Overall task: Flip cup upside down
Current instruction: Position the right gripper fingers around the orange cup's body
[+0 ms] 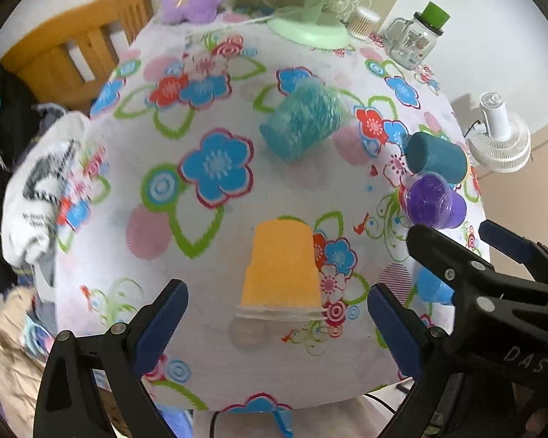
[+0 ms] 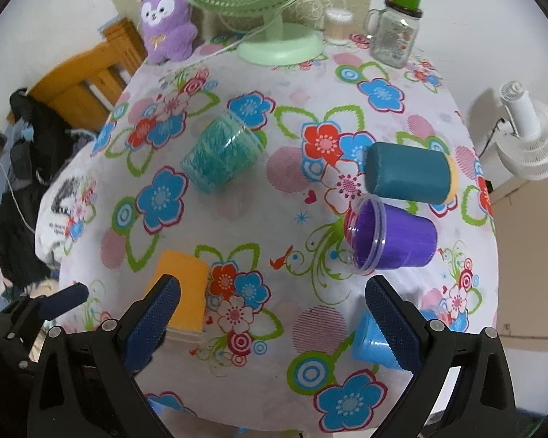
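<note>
Left gripper (image 1: pixel 277 317): jaws spread wide, nothing between the pads; it is held low over the near edge of the table, tipped down toward the orange cup.
Right gripper (image 2: pixel 272 314): jaws wide apart as well, holding nothing, hovering above the near part of the table; from the left wrist view its black body reaches in from the right side.
Orange cup (image 1: pixel 281 262): stands upside down on the tablecloth, rim down, straight ahead of the left gripper and between its two fingers in the view (not touched by either pad).
Purple cup (image 2: pixel 391 239): lies on its side, mouth facing left, just beyond the right gripper's right finger.
Dark teal cup (image 2: pixel 409 173): on its side, just behind the purple cup and seemingly touching it, though the contact is hard to confirm.
Green cup (image 2: pixel 221 155): see-through, tipped over near the middle of the table; blurred in both views.
Blue cup (image 2: pixel 374 343): partly hidden behind the right gripper's right finger, so its pose is unclear.
Tablecloth (image 2: pixel 292 200): white with bright flowers.
Far edge: a green fan (image 2: pixel 274 36), a purple plush toy (image 2: pixel 168 25) and a glass jar (image 2: pixel 394 33) with a green lid.
</note>
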A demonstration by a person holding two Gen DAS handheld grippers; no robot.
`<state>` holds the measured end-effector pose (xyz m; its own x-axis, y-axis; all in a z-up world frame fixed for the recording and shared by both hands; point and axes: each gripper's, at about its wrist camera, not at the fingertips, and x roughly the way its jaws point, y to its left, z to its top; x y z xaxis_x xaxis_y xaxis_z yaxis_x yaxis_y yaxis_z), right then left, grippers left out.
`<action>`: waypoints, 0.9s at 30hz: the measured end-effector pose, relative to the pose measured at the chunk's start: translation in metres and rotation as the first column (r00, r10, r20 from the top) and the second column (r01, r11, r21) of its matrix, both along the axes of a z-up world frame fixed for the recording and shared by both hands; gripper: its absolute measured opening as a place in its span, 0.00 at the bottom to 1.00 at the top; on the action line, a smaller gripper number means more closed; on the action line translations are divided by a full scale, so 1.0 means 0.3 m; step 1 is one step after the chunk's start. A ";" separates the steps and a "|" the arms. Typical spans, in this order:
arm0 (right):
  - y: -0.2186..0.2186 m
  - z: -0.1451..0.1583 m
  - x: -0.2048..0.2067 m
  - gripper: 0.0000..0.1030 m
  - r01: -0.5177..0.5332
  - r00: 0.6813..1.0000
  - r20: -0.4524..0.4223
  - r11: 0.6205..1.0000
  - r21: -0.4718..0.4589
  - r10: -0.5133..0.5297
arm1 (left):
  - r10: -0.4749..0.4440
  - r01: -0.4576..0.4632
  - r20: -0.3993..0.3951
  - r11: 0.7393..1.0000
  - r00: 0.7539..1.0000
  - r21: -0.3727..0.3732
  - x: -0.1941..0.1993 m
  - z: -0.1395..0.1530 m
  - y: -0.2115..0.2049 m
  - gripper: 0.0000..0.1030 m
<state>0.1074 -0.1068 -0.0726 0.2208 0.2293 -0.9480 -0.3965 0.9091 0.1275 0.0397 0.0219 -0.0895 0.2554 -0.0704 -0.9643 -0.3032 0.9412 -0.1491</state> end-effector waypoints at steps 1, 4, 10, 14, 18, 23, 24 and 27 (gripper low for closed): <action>0.000 0.011 -0.001 0.99 0.016 1.000 0.001 1.000 0.007 -0.016 | -0.006 0.006 -0.002 1.000 1.000 0.010 0.001 0.007 0.010 0.97; 0.009 0.028 -0.008 0.99 0.044 0.999 0.006 0.999 0.014 -0.044 | -0.023 0.023 -0.012 0.999 1.000 0.031 0.001 0.024 0.048 0.97; 0.062 0.010 -0.028 0.99 0.078 0.997 -0.013 0.997 0.020 -0.077 | -0.048 0.051 -0.046 0.996 0.998 0.068 -0.003 0.008 0.140 0.97; 0.115 -0.031 -0.033 0.99 0.081 0.996 -0.041 0.997 0.018 -0.081 | -0.046 0.052 -0.069 0.995 0.997 0.090 0.003 -0.029 0.191 0.96; 0.165 -0.076 -0.028 0.99 0.081 0.995 -0.060 0.997 0.004 -0.081 | -0.070 0.079 -0.090 0.992 0.993 0.098 0.016 -0.071 0.223 0.96; 0.206 -0.131 -0.018 0.99 0.094 0.992 -0.086 0.995 -0.019 -0.095 | -0.102 0.115 -0.113 0.987 0.988 0.111 0.035 -0.126 0.258 0.96; 0.212 -0.144 -0.016 0.99 0.097 0.991 -0.093 0.995 -0.027 -0.099 | -0.107 0.121 -0.119 0.987 0.987 0.109 0.039 -0.138 0.266 0.96; 0.228 -0.181 -0.010 0.99 0.103 0.988 -0.112 0.993 -0.051 -0.108 | -0.121 0.136 -0.134 0.985 0.984 0.110 0.045 -0.167 0.282 0.96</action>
